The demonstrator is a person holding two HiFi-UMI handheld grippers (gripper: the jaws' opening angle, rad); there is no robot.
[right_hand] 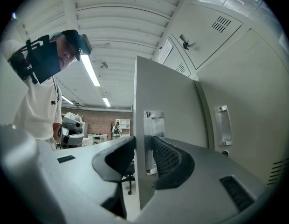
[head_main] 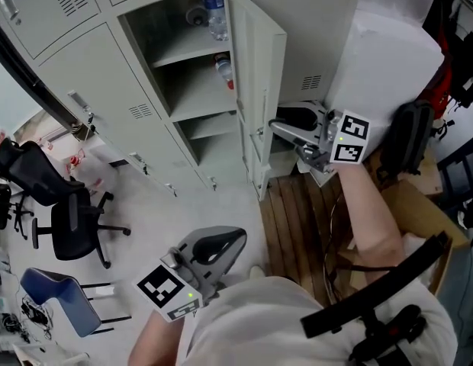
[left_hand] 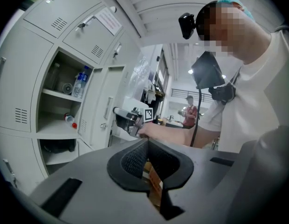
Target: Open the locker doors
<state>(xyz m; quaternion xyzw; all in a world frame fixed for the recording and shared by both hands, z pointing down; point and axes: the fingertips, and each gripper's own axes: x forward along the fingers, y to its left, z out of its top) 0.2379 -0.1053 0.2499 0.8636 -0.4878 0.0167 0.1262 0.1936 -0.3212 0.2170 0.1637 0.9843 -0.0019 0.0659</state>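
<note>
Fingers (right_hand: 168, 158) of the right gripper (right_hand: 143, 143) are straddling the free edge of the open locker door (right_hand: 165, 101). One pad is sitting on each face beside the latch plate (right_hand: 153, 125), and they appear to be pinching the edge. Behind that door the compartment (head_main: 192, 82) is standing exposed, with a water bottle (head_main: 215, 15) on its top shelf and a second bottle (head_main: 225, 71) on the shelf below. Well back from the door, close to the person's body, the left gripper (left_hand: 145, 146) is hanging with its fingers (left_hand: 130, 161) together and nothing between them.

Judging by how far the door is standing out from its frame, the step in hand is the swinging-out of this one, nearly finished. Just past the door, a closed door (right_hand: 247, 92) is waiting with its handle (right_hand: 222, 125) untouched. The next move is calling for the right fingers to let go of the edge, reach that handle and pull along the hinge's arc.
</note>
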